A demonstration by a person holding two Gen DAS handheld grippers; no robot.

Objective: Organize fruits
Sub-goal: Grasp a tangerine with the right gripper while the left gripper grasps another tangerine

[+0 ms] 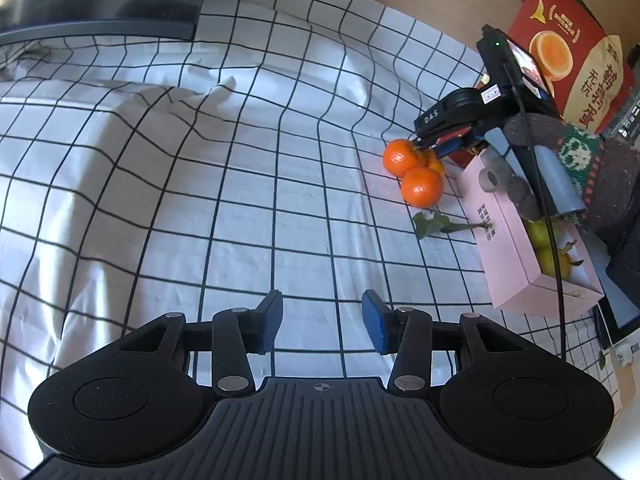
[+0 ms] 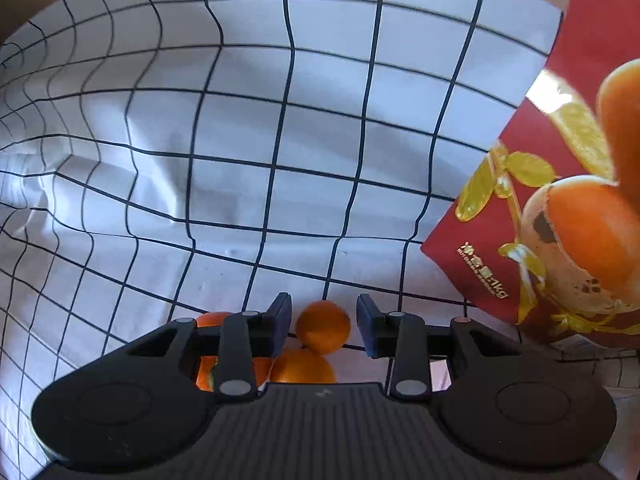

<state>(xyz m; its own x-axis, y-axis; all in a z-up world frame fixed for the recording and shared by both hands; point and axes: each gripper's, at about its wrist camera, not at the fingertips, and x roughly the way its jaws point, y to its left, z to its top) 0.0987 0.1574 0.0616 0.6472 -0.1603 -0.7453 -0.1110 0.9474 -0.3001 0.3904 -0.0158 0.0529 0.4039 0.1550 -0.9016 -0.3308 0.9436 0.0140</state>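
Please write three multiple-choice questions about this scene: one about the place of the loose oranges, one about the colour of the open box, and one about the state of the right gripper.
1. Where do the loose oranges lie?
A. inside the pink box
B. on the checked cloth, beside the pink box
C. on top of the red package

2. What colour is the open box that holds yellow-green fruits?
A. pink
B. blue
C. black

3. How does the right gripper stand?
A. shut on an orange
B. shut on nothing
C. open, with an orange seen between its fingers

Key: 1 B, the left wrist view shows them on the checked cloth next to the box. 2 A, its walls are pink. 3 C, the right wrist view shows a gap at each side of the orange.
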